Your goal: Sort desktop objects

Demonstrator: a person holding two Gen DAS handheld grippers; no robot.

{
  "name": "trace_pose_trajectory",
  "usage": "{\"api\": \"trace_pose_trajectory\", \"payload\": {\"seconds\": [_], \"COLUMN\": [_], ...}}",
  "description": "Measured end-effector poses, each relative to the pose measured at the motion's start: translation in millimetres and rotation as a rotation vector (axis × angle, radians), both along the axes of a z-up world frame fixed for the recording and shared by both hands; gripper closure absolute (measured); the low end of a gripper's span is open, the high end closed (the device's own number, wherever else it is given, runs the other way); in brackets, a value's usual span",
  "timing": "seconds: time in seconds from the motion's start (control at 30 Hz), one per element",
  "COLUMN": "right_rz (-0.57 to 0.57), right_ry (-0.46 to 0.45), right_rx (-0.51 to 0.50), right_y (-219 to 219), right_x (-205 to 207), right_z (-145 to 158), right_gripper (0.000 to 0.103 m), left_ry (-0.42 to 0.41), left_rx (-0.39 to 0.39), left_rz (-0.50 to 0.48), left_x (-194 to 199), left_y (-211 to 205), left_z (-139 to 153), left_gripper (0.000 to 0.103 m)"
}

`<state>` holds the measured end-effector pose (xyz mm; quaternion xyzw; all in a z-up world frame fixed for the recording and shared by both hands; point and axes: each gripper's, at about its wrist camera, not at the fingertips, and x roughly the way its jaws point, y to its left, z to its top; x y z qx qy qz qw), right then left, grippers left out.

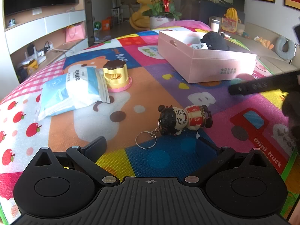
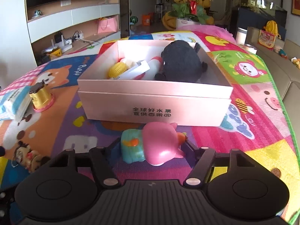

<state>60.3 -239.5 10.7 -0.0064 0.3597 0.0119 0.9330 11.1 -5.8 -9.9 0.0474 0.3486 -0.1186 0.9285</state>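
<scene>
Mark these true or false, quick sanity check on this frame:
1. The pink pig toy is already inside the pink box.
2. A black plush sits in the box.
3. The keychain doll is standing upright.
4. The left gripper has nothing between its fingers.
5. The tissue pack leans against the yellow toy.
1. False. The pink pig toy lies on the mat in front of the pink box, between the right gripper's fingers.
2. True: black plush.
3. False. The keychain doll lies on its side.
4. True: left gripper open, empty.
5. True: tissue pack touches the yellow toy.
</scene>
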Motion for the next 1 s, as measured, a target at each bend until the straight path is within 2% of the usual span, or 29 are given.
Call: {"api": "trace_pose_trajectory", "payload": {"seconds": [0.2,0.4,0.53,0.63,0.8,0.87,0.93,1.0], "right_rz": [0.031,0.017,0.011,0.012,0.020,0.023,0.026,0.025], "right_ry": [0.005,-0.026,-0.039,-0.038,-0.039,-0.051,-0.064,-0.076], "right_rx": [0.009,-0.014,-0.005,-0.004,-0.008,-0.022,-0.038,-0.048], "right_y": [-12,-18,-21,-22,-22,-20,-20,-20], "right_x": [-42,-71,-75,-76,-80,-82,-85,-87], "right_z": [-1,1,2,1,-4,-4,-4,-6], "right_gripper": [0.035,0.035,0.035,0.035,0.035,0.035,0.035,0.030], "left_ry": [0.005,0.014,0.019,0.034,-0.004,-0.020,-0.020,-0.008], "left_rx": [0.002,-0.165,-0.119,-0.130,-0.133,-0.127,-0.108,-0.066], "left_rz": [0.016,-0.033,-0.044,-0.079,-0.254,-0.286,-0.272,-0.213], "left_x": [1,2,12,20,21,19,18,18], "left_y": [-2,-13,-31,-40,-57,-62,-66,-68], "left_z": [2,12,11,8,7,8,8,7], "left_gripper": [0.000,0.000,0.000,0.000,0.000,0.000,0.000,0.000]}}
